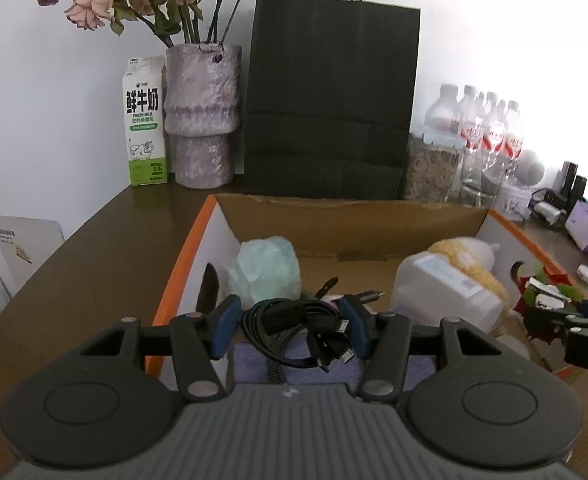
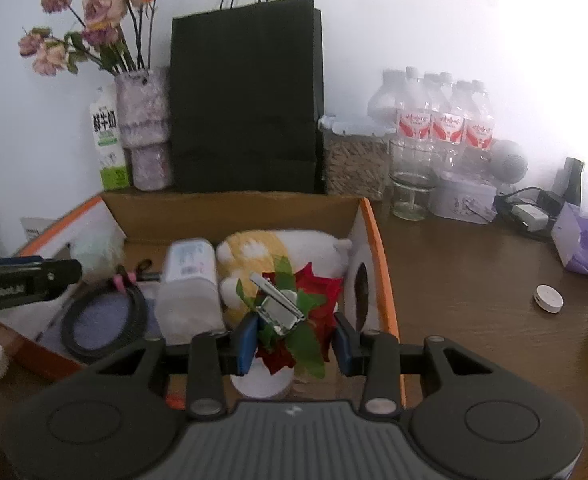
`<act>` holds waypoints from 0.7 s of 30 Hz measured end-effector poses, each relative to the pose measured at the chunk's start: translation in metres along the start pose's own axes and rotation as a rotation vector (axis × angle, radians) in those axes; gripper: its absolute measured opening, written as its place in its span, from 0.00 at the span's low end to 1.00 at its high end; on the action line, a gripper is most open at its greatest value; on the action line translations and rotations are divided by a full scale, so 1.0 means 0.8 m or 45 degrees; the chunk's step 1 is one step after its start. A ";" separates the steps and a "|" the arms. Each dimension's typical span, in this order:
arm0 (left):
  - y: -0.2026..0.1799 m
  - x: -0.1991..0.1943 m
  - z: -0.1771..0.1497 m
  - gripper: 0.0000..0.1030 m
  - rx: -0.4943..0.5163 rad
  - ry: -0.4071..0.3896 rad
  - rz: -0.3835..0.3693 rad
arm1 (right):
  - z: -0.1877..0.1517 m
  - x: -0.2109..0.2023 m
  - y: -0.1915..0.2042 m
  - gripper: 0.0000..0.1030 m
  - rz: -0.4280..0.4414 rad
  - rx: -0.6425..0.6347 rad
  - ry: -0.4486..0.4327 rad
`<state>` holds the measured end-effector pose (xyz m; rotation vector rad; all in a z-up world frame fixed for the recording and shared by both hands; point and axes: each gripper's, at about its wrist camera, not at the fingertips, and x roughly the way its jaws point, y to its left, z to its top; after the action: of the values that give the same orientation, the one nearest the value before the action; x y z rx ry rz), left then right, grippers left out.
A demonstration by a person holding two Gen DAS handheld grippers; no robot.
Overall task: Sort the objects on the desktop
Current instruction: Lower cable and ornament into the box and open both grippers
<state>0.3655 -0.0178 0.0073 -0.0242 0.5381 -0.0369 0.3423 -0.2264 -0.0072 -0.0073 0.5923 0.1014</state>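
Left wrist view: your left gripper (image 1: 290,326) is clamped on the cable bundle (image 1: 294,320); lower it fully inside the box (image 1: 198,236) before releasing.
Right gripper (image 2: 294,340): spread around the clip (image 2: 278,308), pads apart; close squarely.

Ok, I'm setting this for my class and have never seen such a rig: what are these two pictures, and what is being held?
No robot: a person holds a two-finger tool in each hand, each with a camera looking along its fingers. Left camera: the left tool has black cables between its pads. Right camera: the right tool flanks a red flower. Firm grip is unclear. Both hover over a cardboard box on a brown desk, with a plush toy inside.
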 end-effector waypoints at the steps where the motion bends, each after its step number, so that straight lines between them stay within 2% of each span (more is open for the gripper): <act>1: 0.000 0.001 -0.001 0.54 0.005 0.001 0.004 | -0.001 0.002 0.000 0.37 -0.002 -0.003 0.009; 9: -0.006 0.007 -0.005 0.55 0.050 0.023 0.010 | -0.003 0.004 0.003 0.39 0.007 -0.022 0.007; 11: -0.006 0.003 -0.004 0.62 0.050 0.011 0.024 | -0.002 0.001 0.001 0.50 0.018 -0.004 -0.003; 12: -0.007 0.000 -0.004 0.69 0.051 -0.005 0.028 | -0.002 -0.001 0.000 0.53 0.024 0.006 -0.015; 14: -0.006 -0.008 -0.001 0.80 0.046 -0.041 0.029 | 0.001 -0.007 0.000 0.65 0.023 0.006 -0.051; 15: -0.006 -0.012 0.000 0.90 0.042 -0.059 0.030 | 0.001 -0.011 0.001 0.68 0.019 0.005 -0.069; 16: -0.006 -0.016 0.001 1.00 0.036 -0.079 0.034 | 0.002 -0.014 0.001 0.76 0.020 0.005 -0.083; 17: -0.005 -0.020 0.002 1.00 0.028 -0.100 0.038 | 0.003 -0.017 0.001 0.86 0.024 0.009 -0.100; 21: -0.001 -0.031 0.006 1.00 -0.005 -0.133 0.046 | 0.005 -0.031 -0.001 0.98 0.050 0.032 -0.162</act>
<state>0.3466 -0.0176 0.0238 -0.0202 0.4345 0.0009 0.3246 -0.2293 0.0100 0.0348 0.4663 0.1313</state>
